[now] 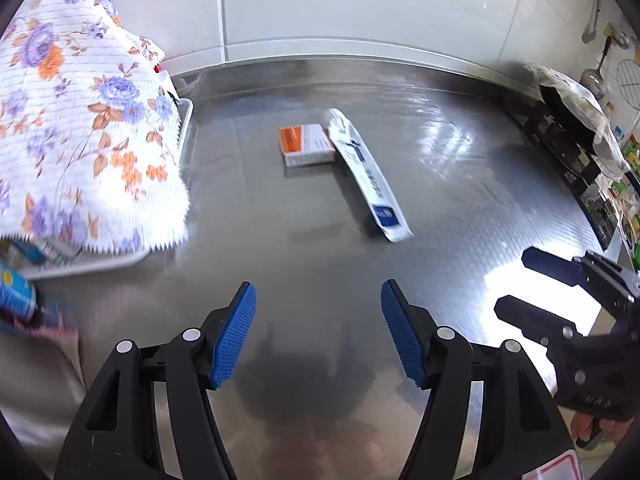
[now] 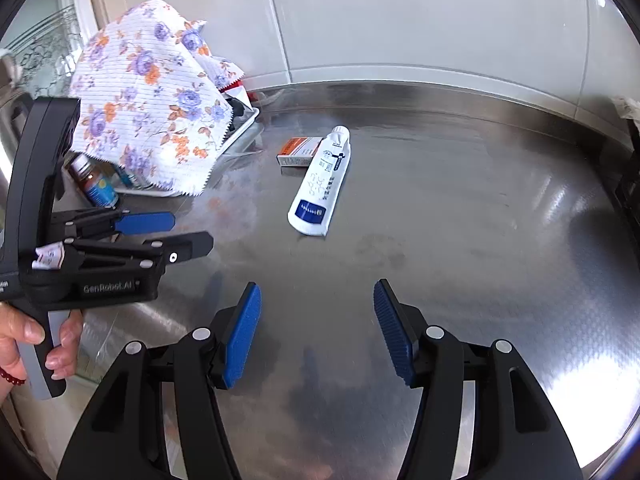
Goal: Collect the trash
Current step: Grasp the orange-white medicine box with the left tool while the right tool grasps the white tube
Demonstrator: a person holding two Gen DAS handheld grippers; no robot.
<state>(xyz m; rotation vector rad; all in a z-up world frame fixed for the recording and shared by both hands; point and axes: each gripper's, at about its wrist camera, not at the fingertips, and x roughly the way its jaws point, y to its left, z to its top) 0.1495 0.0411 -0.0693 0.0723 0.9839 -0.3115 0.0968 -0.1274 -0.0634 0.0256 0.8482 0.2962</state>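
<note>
The floral cloth [image 2: 152, 96] hides most of the tray [image 2: 240, 128], perhaps holding bottles. The white tube [image 2: 320, 184] lies mid-counter [image 2: 460, 220], cap toward the wall, touching the orange box [image 2: 298, 153]. Left gripper [image 1: 318, 332] and right gripper [image 2: 318, 332] gape empty.

Left gripper [image 1: 318, 332]: jaws apart, nothing between the blue ribbed pads [image 1: 234, 336], pitched downward over the steel counter [image 1: 460, 184]. Right gripper [image 2: 318, 332]: same attitude, jaws apart, empty. The two units hang side by side over the counter, apart and not touching (each shows at the edge of the other's view). The left hand [image 2: 38, 336] wraps the left unit's grey grip from below, thumb forward, a red bead bracelet [image 2: 12, 376] at the wrist.
</note>
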